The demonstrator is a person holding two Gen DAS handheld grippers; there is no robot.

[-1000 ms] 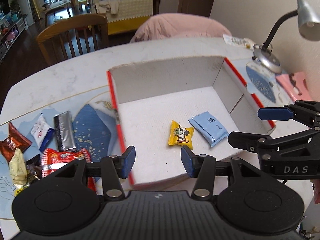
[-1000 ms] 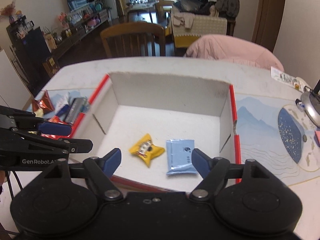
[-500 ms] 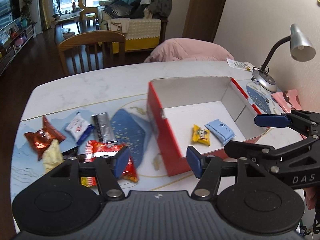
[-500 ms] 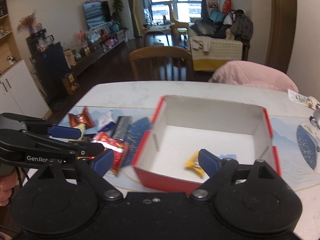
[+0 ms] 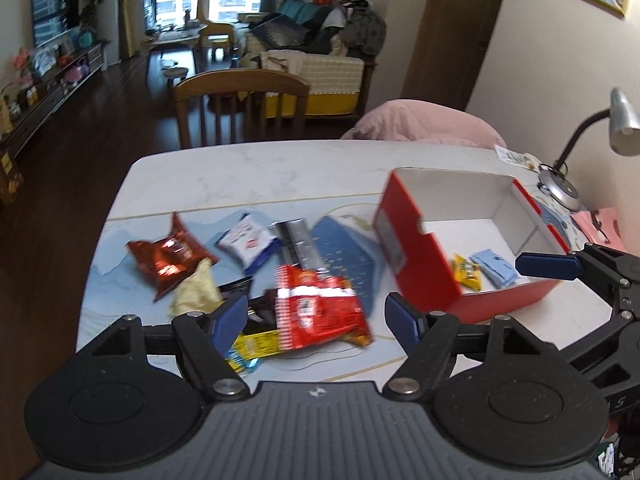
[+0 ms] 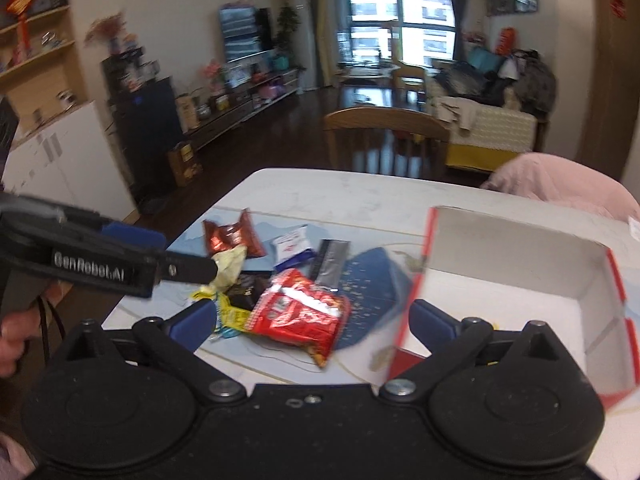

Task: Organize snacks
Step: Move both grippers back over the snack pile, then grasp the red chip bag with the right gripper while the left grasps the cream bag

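Note:
A red box [image 5: 420,264] with a white inside stands on the right of the table and holds a yellow snack [image 5: 466,272] and a light blue packet [image 5: 496,268]. Left of it lies a loose pile: a red bag [image 5: 316,308], a copper-red bag [image 5: 168,254], a white and blue packet [image 5: 248,240], a silver bar [image 5: 300,240] and a pale yellow packet [image 5: 196,292]. My left gripper [image 5: 316,318] hovers over the red bag, its jaws opening and gripping nothing. My right gripper [image 6: 312,320] faces the same red bag [image 6: 300,312], also opening and holding nothing, with the box [image 6: 520,272] to its right.
A desk lamp [image 5: 616,124] and a pink sheet [image 5: 600,228] sit at the far right. A wooden chair [image 5: 240,104] and a pink-covered seat [image 5: 420,124] stand behind the table. The table's left edge drops to dark floor. A hand [image 6: 12,340] holds the left gripper.
Both grippers have swung left, away from above the box's inside to over the snack pile. Both pairs of jaws have widened. The snacks in the box lie unmoved.

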